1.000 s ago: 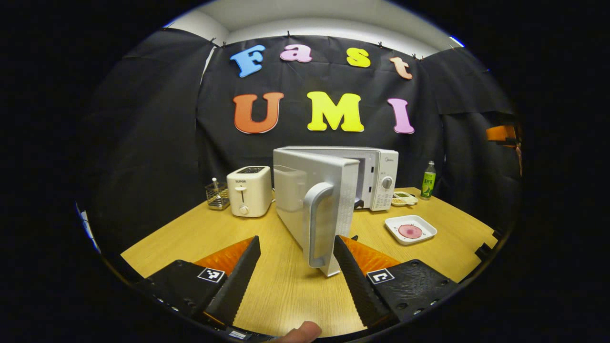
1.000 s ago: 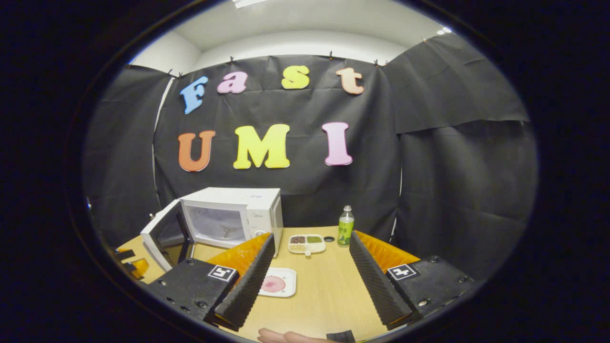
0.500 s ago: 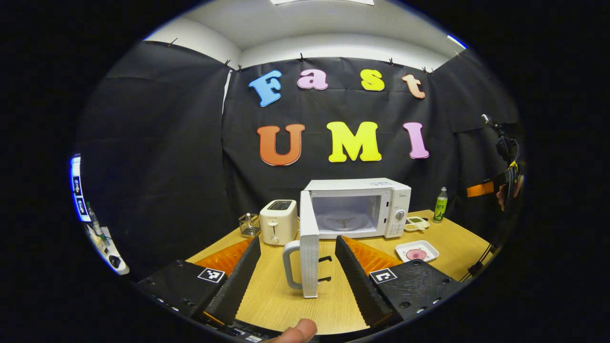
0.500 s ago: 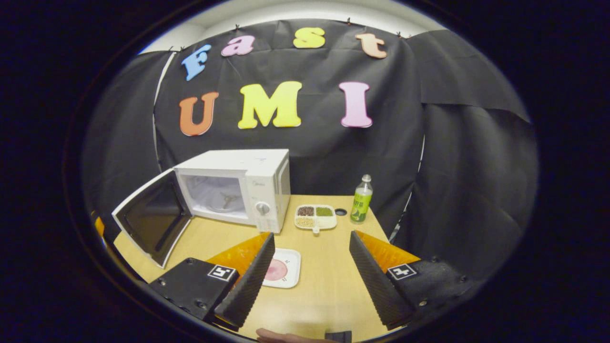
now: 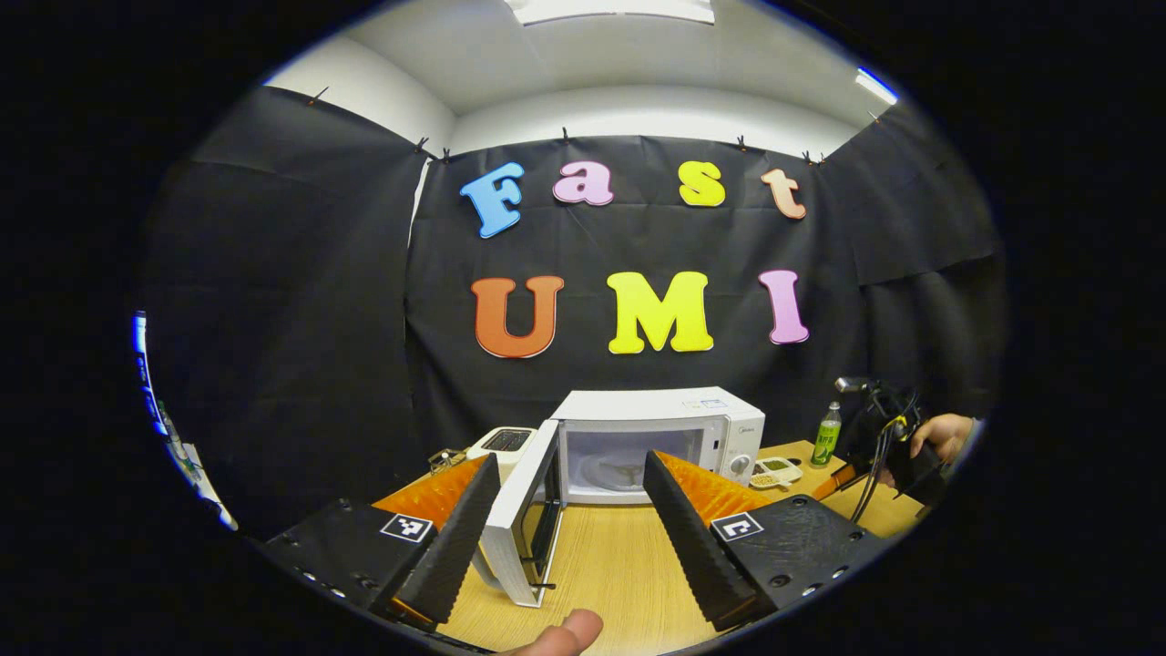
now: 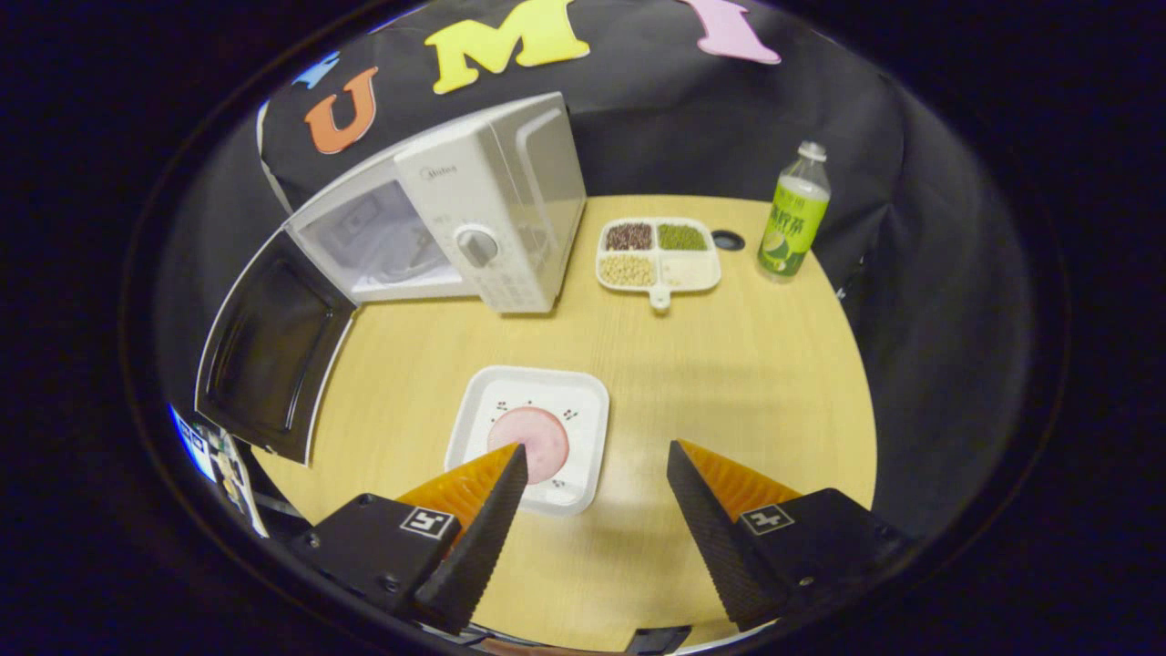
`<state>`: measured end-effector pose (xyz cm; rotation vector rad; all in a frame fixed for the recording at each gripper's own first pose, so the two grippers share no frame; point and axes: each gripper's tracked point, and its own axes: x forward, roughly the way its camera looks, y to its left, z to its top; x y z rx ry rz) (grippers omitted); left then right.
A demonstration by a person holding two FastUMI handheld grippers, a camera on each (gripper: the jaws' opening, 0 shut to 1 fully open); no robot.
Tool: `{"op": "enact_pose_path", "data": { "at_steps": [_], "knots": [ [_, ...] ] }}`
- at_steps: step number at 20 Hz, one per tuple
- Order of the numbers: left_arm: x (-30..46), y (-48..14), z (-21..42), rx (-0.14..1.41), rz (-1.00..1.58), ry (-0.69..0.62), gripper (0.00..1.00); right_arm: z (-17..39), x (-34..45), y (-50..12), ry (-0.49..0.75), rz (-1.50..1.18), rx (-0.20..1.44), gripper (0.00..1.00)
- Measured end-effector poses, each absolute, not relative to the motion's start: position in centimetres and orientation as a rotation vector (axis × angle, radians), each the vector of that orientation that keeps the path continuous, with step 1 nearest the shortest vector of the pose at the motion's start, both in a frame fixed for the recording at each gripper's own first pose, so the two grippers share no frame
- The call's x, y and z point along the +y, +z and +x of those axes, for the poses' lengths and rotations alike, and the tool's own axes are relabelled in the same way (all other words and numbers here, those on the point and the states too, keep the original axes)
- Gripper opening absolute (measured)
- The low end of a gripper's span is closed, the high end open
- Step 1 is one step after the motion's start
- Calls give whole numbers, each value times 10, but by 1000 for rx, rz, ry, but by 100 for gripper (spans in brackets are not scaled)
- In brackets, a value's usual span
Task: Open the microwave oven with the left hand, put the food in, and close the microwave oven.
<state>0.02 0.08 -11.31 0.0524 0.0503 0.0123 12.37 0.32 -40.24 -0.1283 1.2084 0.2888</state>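
White box-shaped microwave oven [image 6: 474,219] stood door-open on the pale wooden table [image 6: 729,364], the square white plate with a pink round slice of food [image 6: 531,435] lay just before it, beneath the spread-fingered right gripper [image 6: 592,474], left gripper [image 5: 569,492] likewise agape, holding nothing.

Standing at the far right of a light wooden table [image 6: 729,346]: a green-labelled bottle [image 6: 792,214] with a pale cap, upright. Just beside it, toward the middle, a small dark hole [image 6: 727,240] in the tabletop and a white four-part dish [image 6: 658,254] holding dark, green and pale grains, handle pointing forward. Well apart at the table's far left, against the black cloth: a white toaster [image 5: 504,442] and a wire rack [image 5: 444,458].
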Motion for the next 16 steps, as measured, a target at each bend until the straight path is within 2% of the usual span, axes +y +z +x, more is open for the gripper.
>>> {"op": "enact_pose_path", "data": {
  "at_steps": [1,2,3,4,5,6,7,8,9,10,11,12,13,14,15,16],
  "knots": [
    [-1,-109,2,42,57,12,95,125,2,-416,283,-121,1247,96],
    [-3,-104,3,35,61,14,95,129,0,-428,277,-116,1283,84],
    [-3,-101,4,26,65,16,95,129,-2,-437,275,-106,1315,80],
    [-4,-98,6,17,66,20,95,131,-1,-445,272,-82,1343,88],
    [-6,-98,8,13,60,16,95,132,3,-452,285,-57,1367,73],
    [-8,-98,9,11,47,12,95,132,5,-457,303,-41,1386,81],
    [-9,-98,11,12,34,11,95,134,7,-463,314,-33,1403,65],
    [-7,-99,13,13,27,12,95,135,11,-468,322,-15,1422,74],
    [-5,-100,14,16,27,20,95,134,17,-472,335,23,1449,55],
    [-2,-101,16,19,28,32,95,131,23,-475,352,66,1485,63],
    [0,-102,18,22,27,37,95,129,22,-479,343,79,1523,43],
    [-2,-102,18,26,22,37,95,127,21,-483,338,77,1555,35],
    [-4,-103,19,27,18,30,95,130,18,-486,337,58,1559,21],
    [-6,-104,18,28,17,24,95,132,13,-485,349,36,1569,30],
    [-6,-106,18,27,18,25,95,134,11,-488,345,34,1579,2],
    [-4,-105,19,25,22,28,95,133,13,-486,349,60,1590,8]
  ]
}}
